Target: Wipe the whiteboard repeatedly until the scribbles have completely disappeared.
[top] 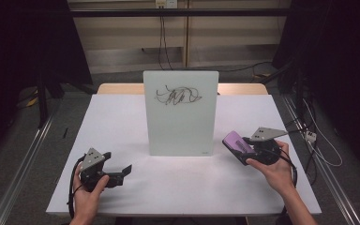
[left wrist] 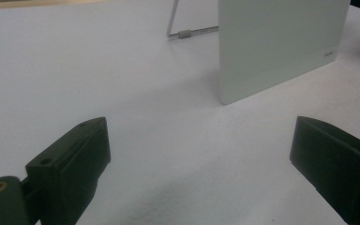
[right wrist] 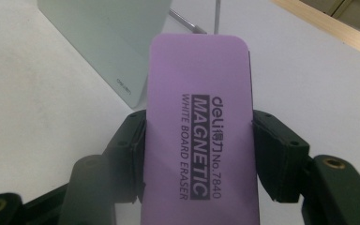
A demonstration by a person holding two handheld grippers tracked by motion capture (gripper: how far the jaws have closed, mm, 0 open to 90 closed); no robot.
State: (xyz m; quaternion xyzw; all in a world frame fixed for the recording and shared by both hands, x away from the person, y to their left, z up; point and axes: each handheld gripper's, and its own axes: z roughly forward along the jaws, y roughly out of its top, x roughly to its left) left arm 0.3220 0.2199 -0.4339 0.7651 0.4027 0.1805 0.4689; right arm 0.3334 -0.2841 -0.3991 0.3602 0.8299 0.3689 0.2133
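Note:
A small white board [top: 180, 112] stands upright on its wire stand mid-table, with a black scribble [top: 177, 95] near its top. My right gripper [top: 243, 146] is shut on a purple whiteboard eraser [top: 236, 143] and holds it in the air just right of the board's lower corner. In the right gripper view the eraser [right wrist: 199, 131] is pinched across its width between both black pads, label side up, with the board [right wrist: 108, 37] ahead to the left. My left gripper [top: 124, 171] rests low at the front left with its jaws wide apart and nothing between them [left wrist: 199, 154].
A white sheet [top: 122, 117] covers the table, whose wooden far edge [top: 122, 88] shows behind the board. The board's wire stand [left wrist: 187, 33] props it from behind. Dark frames and cables stand on the floor to both sides.

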